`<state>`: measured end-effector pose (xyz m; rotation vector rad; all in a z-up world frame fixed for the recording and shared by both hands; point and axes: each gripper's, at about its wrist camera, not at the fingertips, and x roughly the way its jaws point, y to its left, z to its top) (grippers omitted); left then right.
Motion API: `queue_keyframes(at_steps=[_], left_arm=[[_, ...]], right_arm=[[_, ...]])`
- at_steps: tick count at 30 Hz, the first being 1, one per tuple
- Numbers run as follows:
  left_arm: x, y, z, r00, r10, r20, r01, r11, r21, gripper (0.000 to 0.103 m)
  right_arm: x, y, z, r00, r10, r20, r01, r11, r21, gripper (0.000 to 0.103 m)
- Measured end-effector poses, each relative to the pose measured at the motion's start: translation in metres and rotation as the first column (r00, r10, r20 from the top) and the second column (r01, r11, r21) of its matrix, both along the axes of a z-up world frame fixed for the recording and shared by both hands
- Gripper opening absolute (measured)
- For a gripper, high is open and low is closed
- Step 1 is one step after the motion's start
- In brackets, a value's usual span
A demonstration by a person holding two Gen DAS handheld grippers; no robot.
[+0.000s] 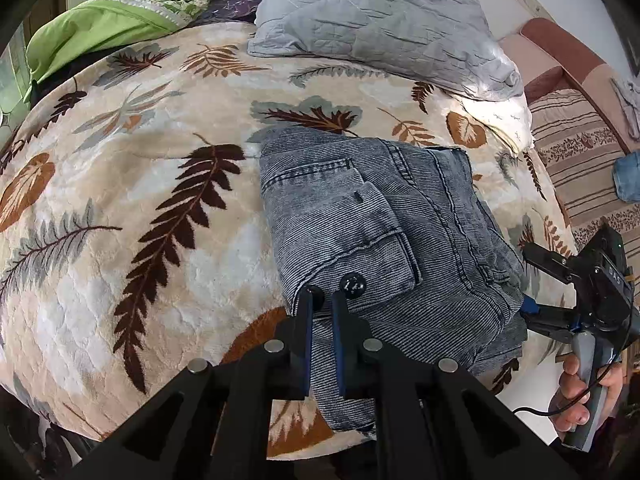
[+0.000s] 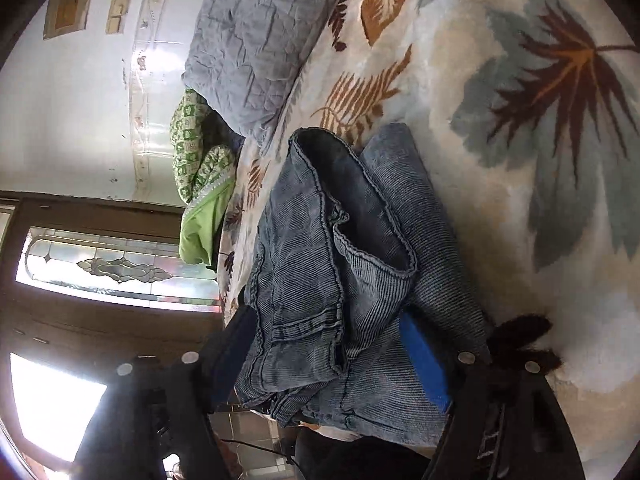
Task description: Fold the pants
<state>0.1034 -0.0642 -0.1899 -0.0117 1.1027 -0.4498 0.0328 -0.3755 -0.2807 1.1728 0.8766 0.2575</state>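
Observation:
The grey-blue corduroy pants point(image 1: 384, 232) lie folded into a thick bundle on the leaf-patterned blanket point(image 1: 140, 200). My left gripper point(image 1: 323, 320) is nearly closed on a thin fold of the pants at the bundle's near edge. My right gripper point(image 1: 524, 284) shows at the bundle's right side with its jaws wide apart around the stacked layers. In the right wrist view the pants point(image 2: 340, 280) fill the gap between the fingers point(image 2: 424, 360), with the blue pad against the cloth; the right gripper point(image 2: 328, 332) is open.
A grey quilted pillow point(image 1: 380, 20) lies at the back of the bed. Green bedding point(image 1: 120, 20) is piled at the back left. A striped sofa point(image 1: 580, 152) with a blue cloth stands to the right.

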Motion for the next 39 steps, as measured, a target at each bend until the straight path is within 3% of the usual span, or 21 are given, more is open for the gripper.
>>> queue_keyframes(at_steps=[2,8,9,11,13,14,16,19,25,29,33,35,37,39], left_arm=[[0.0,-0.002,0.001,1.0,-0.011,0.009,0.011,1.0,-0.005,0.018],[0.001,-0.014,0.001,0.999,-0.034,0.024,0.034,0.999,0.012,0.02],[0.0,-0.015,0.001,0.999,-0.037,0.027,0.037,0.999,0.017,0.02],[0.0,-0.015,0.001,0.999,-0.04,0.026,0.039,0.999,0.015,0.02],[-0.001,-0.016,0.001,0.999,-0.043,0.023,0.043,0.999,0.014,0.02],[-0.002,-0.017,0.0,0.999,-0.047,0.021,0.046,0.999,0.014,0.02],[-0.005,-0.018,-0.002,0.999,-0.054,0.009,0.054,0.998,0.016,0.02],[-0.008,-0.017,-0.003,0.998,-0.058,0.015,0.058,0.998,0.033,0.02],[-0.013,-0.014,-0.007,0.998,-0.065,0.012,0.064,0.997,0.033,0.02],[-0.025,-0.021,-0.011,0.995,-0.092,0.023,0.091,0.995,0.04,0.02],[-0.035,-0.041,-0.016,0.992,-0.119,0.048,0.115,0.99,0.081,0.019],[-0.043,-0.053,-0.015,0.984,-0.157,0.089,0.145,0.981,0.129,0.019],[-0.047,-0.059,-0.016,0.977,-0.184,0.111,0.163,0.971,0.173,0.019],[-0.043,-0.053,-0.014,0.98,-0.18,0.089,0.166,0.975,0.151,0.021]], right_arm=[[0.007,0.005,0.001,1.0,-0.005,-0.001,0.005,1.0,-0.013,0.077],[0.023,0.021,0.019,0.998,0.007,0.065,-0.003,0.998,-0.067,0.077],[0.022,0.025,0.027,0.996,0.01,0.084,-0.001,0.995,-0.104,0.075],[0.024,0.04,0.046,0.994,0.043,0.096,-0.014,0.96,-0.28,0.064],[0.032,0.054,0.049,0.996,0.077,0.034,-0.056,0.906,-0.42,0.049],[0.037,0.057,0.041,0.996,0.087,-0.014,-0.084,0.897,-0.434,0.047],[0.039,0.053,0.029,0.997,0.067,-0.041,-0.078,0.908,-0.411,0.034],[0.027,0.044,0.037,0.999,0.043,0.006,-0.038,0.926,-0.375,0.019],[0.001,0.053,0.082,0.987,0.076,0.144,-0.027,0.949,-0.313,0.017],[-0.03,0.071,0.108,0.971,0.119,0.207,-0.032,0.923,-0.382,0.016],[-0.057,0.061,0.094,0.984,0.057,0.17,0.015,0.919,-0.394,0.016],[-0.066,0.049,0.079,0.993,0.021,0.12,0.03,0.913,-0.406,0.016],[-0.075,0.029,0.057,0.998,-0.029,0.059,0.048,0.931,-0.363,0.016],[-0.076,0.017,0.042,0.998,-0.063,-0.002,0.059,0.938,-0.342,0.016]])
